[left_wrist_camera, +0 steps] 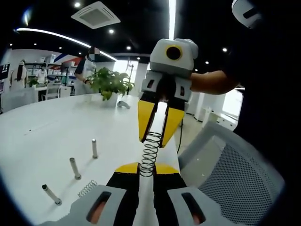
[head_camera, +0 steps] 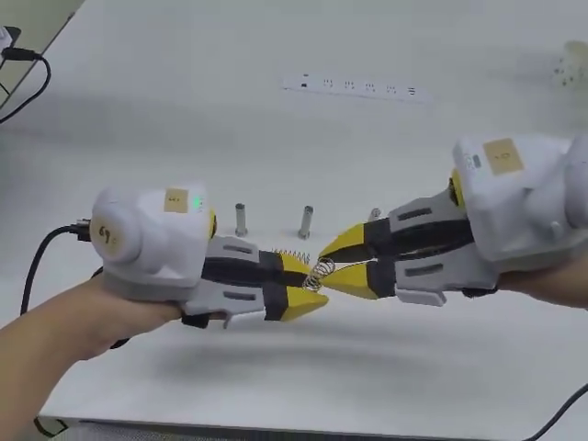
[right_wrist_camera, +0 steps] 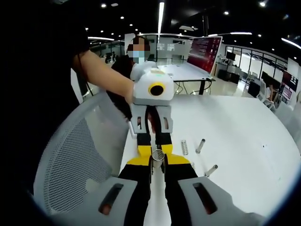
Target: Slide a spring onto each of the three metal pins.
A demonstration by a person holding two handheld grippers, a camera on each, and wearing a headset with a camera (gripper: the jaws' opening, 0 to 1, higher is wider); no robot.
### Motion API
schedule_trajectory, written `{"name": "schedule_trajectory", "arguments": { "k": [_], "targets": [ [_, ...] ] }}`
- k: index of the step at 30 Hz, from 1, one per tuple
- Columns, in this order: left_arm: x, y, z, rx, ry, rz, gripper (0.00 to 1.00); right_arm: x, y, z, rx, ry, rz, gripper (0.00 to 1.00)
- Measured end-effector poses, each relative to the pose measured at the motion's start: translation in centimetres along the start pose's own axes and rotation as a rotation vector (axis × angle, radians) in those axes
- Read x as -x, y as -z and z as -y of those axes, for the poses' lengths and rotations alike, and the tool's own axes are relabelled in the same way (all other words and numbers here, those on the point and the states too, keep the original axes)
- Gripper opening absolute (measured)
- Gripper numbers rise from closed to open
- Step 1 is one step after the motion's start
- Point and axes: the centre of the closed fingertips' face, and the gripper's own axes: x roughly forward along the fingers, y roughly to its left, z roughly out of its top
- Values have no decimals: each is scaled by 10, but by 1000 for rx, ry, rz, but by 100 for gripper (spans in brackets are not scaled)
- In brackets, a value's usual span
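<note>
A small steel spring [head_camera: 321,272] hangs in the air between my two grippers, which meet tip to tip above the table. My left gripper [head_camera: 308,292] comes in from the left and is shut on one end of the spring [left_wrist_camera: 150,154]. My right gripper [head_camera: 333,263] comes in from the right and grips the other end, where the spring [right_wrist_camera: 158,155] shows end-on between its yellow tips. Behind them three metal pins [head_camera: 241,220] [head_camera: 306,221] [head_camera: 375,215] stand upright in a row, all bare. A second spring [head_camera: 291,255] lies on the table beside the left gripper's tips.
A white power strip [head_camera: 356,87] lies far back on the white table [head_camera: 276,138]. A black cable [head_camera: 23,83] runs along the left edge. A grey mesh chair [left_wrist_camera: 225,174] stands below the table's near edge, and a potted plant [left_wrist_camera: 109,82] sits at the table's far end.
</note>
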Motion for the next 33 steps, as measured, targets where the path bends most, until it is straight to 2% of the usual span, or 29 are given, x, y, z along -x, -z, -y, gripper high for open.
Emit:
{"name": "schedule_trajectory", "arguments": {
  "k": [5, 14, 17, 20, 24, 33],
  "targets": [
    [1, -1, -1, -3, -4, 7, 2, -3, -4, 2, -42, 25, 48, 8],
    [-2, -2, 2, -5, 3, 6, 2, -5, -5, 4, -80, 32, 80, 8],
    [-2, -7, 3, -6, 7, 22, 2, -5, -11, 7, -146, 37, 150, 8],
    [-1, -9, 3, -9, 3, 26, 2, -2, -10, 10, -171, 47, 179, 8],
    [3, -5, 3, -6, 2, 19, 2, -2, -7, 7, -141, 51, 190, 7],
    [4, -7, 5, -5, -3, 23, 2, -3, -10, 4, -93, 56, 206, 7]
  ]
}}
